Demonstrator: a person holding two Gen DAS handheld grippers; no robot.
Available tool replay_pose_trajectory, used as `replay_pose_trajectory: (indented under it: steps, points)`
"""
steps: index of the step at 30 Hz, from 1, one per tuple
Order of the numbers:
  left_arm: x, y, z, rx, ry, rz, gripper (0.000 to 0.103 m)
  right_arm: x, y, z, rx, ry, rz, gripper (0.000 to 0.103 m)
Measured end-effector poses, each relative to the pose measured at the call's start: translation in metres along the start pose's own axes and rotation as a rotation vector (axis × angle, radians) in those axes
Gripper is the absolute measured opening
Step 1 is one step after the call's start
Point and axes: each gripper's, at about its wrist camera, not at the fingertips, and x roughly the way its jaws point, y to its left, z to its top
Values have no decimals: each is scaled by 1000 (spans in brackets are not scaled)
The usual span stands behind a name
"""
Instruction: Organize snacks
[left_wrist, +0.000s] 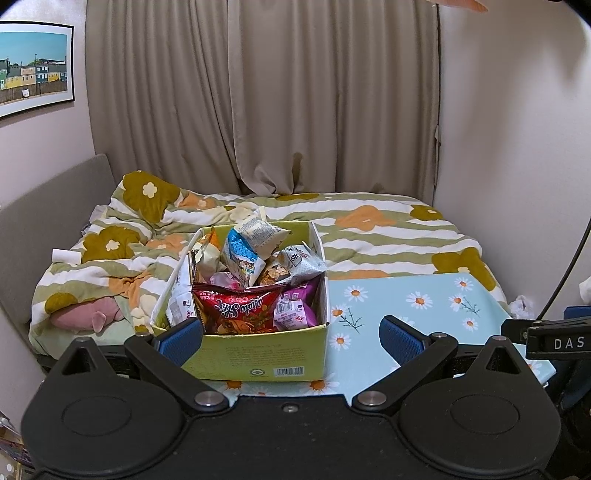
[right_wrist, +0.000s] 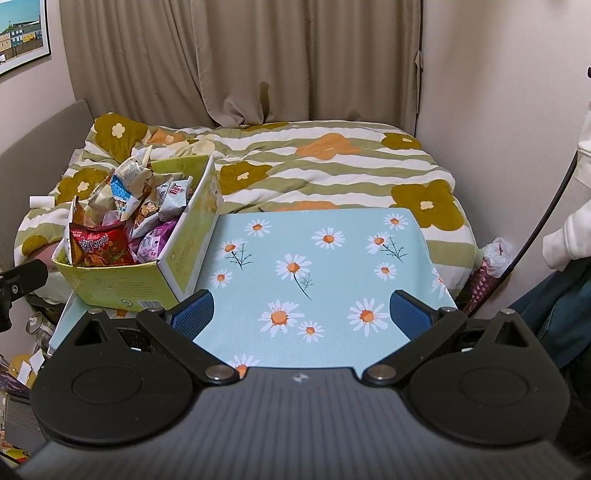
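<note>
We see a yellow-green cardboard box (left_wrist: 258, 358) standing on the left part of a tabletop (right_wrist: 332, 258) covered in pale blue cloth printed with daisies, and it is heaped with snack packets. At its near edge leans a red potato-stick bag (left_wrist: 236, 310), with a purple packet (left_wrist: 295, 310) just beside it on the right; above them sit a blue-and-white packet (left_wrist: 243, 254) and a silvery packet (left_wrist: 295, 266), both poking over the rim. The left gripper (left_wrist: 291, 338) hangs in front of the box with its fingers (left_wrist: 181, 339) spread wide and holding nothing (the left pad overlaps the box's near left corner in the picture, though we cannot tell whether it touches). The right gripper (right_wrist: 301, 317) hovers over the bare flowered cloth to the right of the box, its fingers (right_wrist: 410, 314) likewise wide apart and empty. Behind the tabletop lies a bed (right_wrist: 332, 162) under a striped quilt with large olive and orange flowers, and beige curtains (left_wrist: 258, 92) hang at the back. A framed picture (left_wrist: 33, 66) of coloured houses is on the left wall. At the right edge of the right wrist view we glimpse a white sleeve (right_wrist: 569, 236).
</note>
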Motion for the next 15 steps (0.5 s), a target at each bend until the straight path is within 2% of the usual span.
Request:
replay_pose_trajectory:
  steps: [15]
  points:
    - [2,3,-1,0,12,-3,103,0,-3,-2,-1,3,-5,103]
